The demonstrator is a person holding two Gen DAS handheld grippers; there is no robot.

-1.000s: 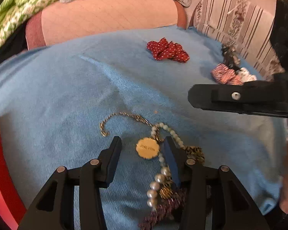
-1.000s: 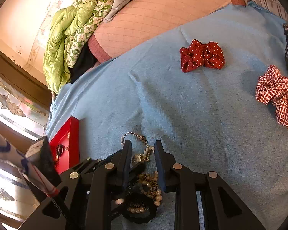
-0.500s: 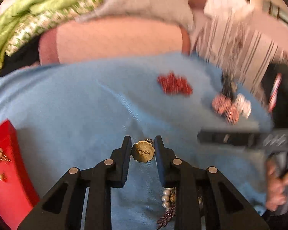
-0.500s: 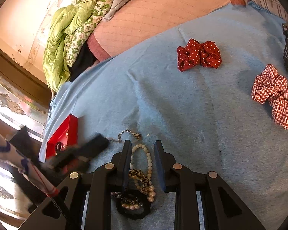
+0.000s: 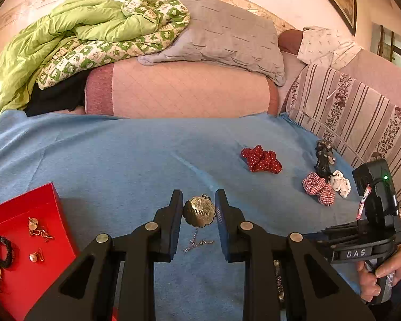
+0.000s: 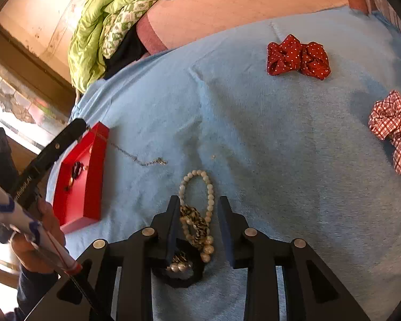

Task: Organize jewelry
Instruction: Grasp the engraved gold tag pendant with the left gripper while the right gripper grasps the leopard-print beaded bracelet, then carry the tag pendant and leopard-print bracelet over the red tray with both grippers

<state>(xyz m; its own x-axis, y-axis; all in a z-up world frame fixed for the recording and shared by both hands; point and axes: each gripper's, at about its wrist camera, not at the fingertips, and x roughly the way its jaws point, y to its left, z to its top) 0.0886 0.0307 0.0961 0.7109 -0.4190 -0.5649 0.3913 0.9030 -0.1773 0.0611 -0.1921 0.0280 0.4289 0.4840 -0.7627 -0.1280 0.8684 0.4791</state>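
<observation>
Scalloped brass medallion (image 5: 199,211) dangles in the left tool (image 5: 199,210) — right tool (image 6: 199,214) gapes over knobbly pearls (image 6: 197,200).

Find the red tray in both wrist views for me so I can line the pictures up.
Left wrist: red tray in the bottom-left corner, left of the left tongs.
Right wrist: left of centre, at the blue blanket's left edge.
Shared landmark: red polka-dot scrunchie.

Your flat red jewelry tray (image 5: 44,206) sits at the left on the blue fleece blanket (image 5: 120,155); the round gold medallion (image 5: 199,211) hangs between your left gripper (image 5: 197,214) fingers, right of the tray. The red polka-dot scrunchie (image 5: 262,159) lies far right, the white pearl-bead bracelet (image 6: 197,187) before your right gripper (image 6: 197,219).
</observation>
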